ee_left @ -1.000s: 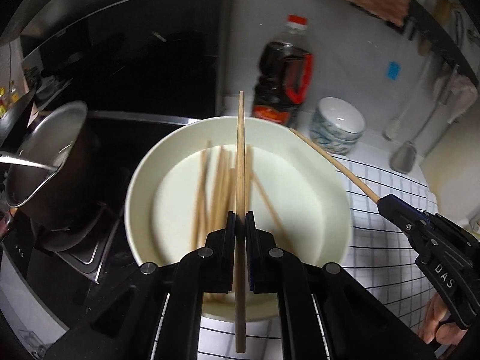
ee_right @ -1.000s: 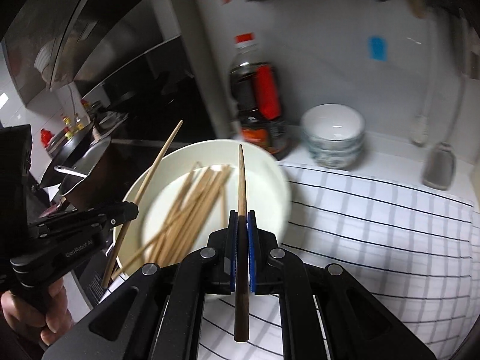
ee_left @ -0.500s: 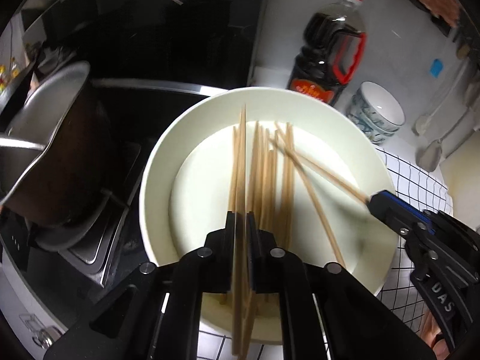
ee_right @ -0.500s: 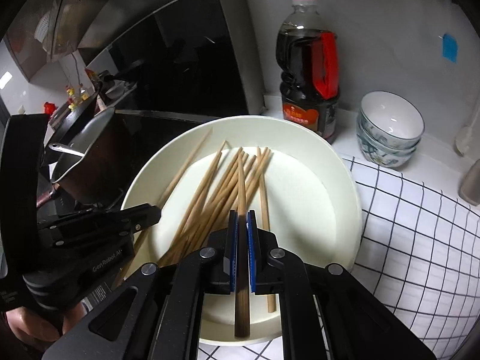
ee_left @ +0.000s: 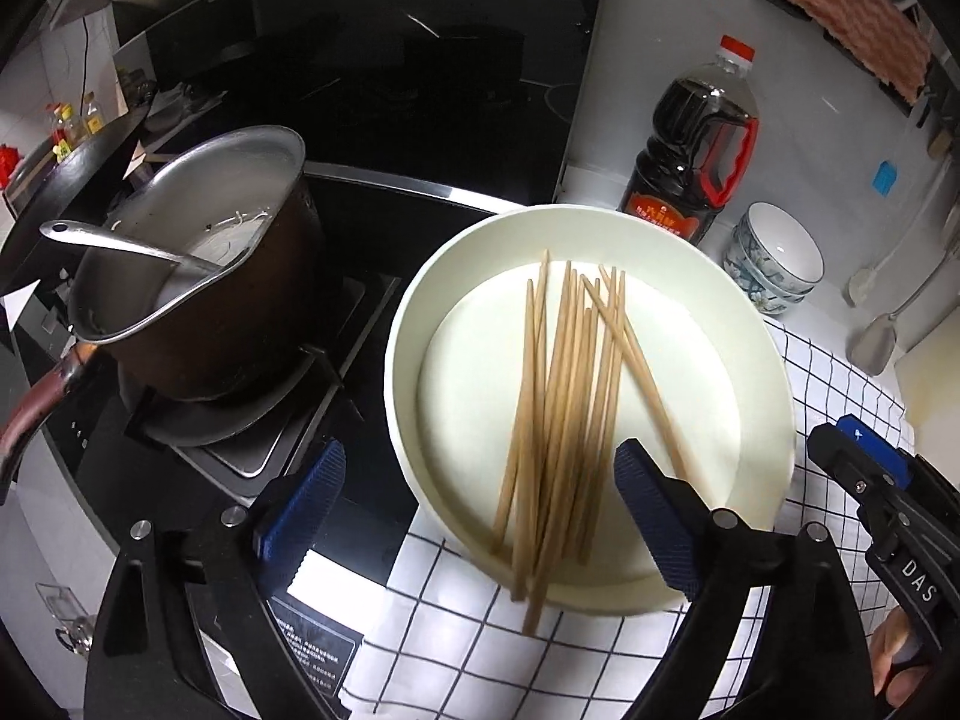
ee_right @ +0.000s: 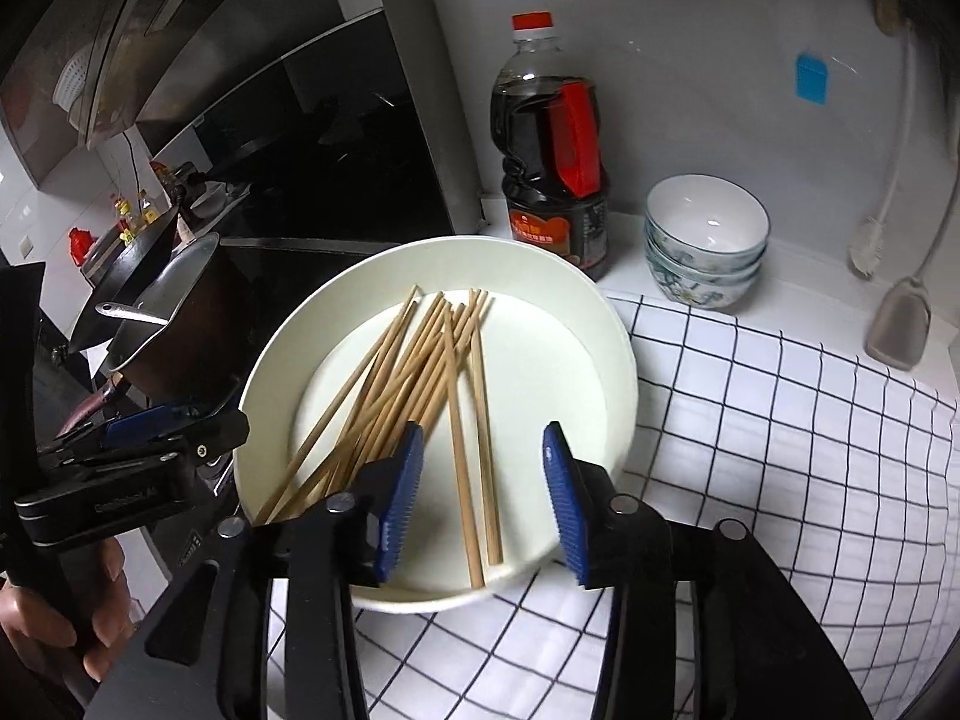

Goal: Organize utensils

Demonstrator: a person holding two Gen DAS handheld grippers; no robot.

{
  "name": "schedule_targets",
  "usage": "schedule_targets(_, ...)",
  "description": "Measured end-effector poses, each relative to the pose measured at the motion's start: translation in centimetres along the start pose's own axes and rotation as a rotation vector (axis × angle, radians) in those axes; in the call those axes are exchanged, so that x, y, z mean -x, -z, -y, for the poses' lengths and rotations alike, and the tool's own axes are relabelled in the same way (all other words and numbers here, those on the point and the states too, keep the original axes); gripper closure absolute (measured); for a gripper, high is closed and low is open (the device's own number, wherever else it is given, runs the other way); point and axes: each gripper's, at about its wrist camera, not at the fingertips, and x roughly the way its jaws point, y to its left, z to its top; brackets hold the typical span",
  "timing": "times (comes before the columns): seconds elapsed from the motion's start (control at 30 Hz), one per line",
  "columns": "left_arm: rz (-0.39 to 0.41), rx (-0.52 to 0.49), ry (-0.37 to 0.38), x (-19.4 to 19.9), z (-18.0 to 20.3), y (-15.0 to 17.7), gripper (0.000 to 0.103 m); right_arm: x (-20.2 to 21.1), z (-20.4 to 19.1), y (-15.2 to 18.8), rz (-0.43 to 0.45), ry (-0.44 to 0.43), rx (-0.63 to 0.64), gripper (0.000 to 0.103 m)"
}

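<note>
Now both spread wide, gripping nothing: left gripper (ee_left: 474, 504) and right gripper (ee_right: 483, 498), low in frame above chopsticks (ee_right: 420, 384) heaped in white plate (ee_right: 564, 324).

chopsticks (ee_left: 564, 408): pale tan wood. round tray (ee_left: 756, 360): cream white, plain. cloth (ee_right: 780, 450) under it: white with a thin black grid. left gripper (ee_left: 480, 516) and right gripper (ee_right: 483, 498): black bodies, blue ribbed pads on the jaws. soy sauce bottle (ee_right: 552, 144): dark brown liquid, red cap, red handle, orange-and-black label. stacked bowls (ee_right: 705, 240): white inside, blue-green floral pattern outside. saucepan (ee_left: 198, 276): brown outside, silver inside, reddish-brown handle. hob (ee_left: 360, 312): glossy black. wall sticker (ee_right: 811, 79): bright blue. hanging towel (ee_left: 858, 18): pink.
</note>
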Motion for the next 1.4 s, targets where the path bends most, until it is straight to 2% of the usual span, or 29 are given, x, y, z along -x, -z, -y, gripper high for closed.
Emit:
schedule_targets(0.3,-0.002,0.013,-0.01,2.2,1.0,0.5,0.007,2.0,-0.2,0.8,-0.014,-0.018,0.002,0.054)
schedule_targets(1.1,0.028,-0.026,-0.058,4.8,3.0,1.4,0.007,4.5,0.3,1.1,0.023,-0.034,0.0,0.051)
schedule_targets(1.4,0.026,-0.043,-0.098,5.0,3.4,1.5,0.006,4.8,0.3,1.3,0.028,-0.038,-0.002,0.05)
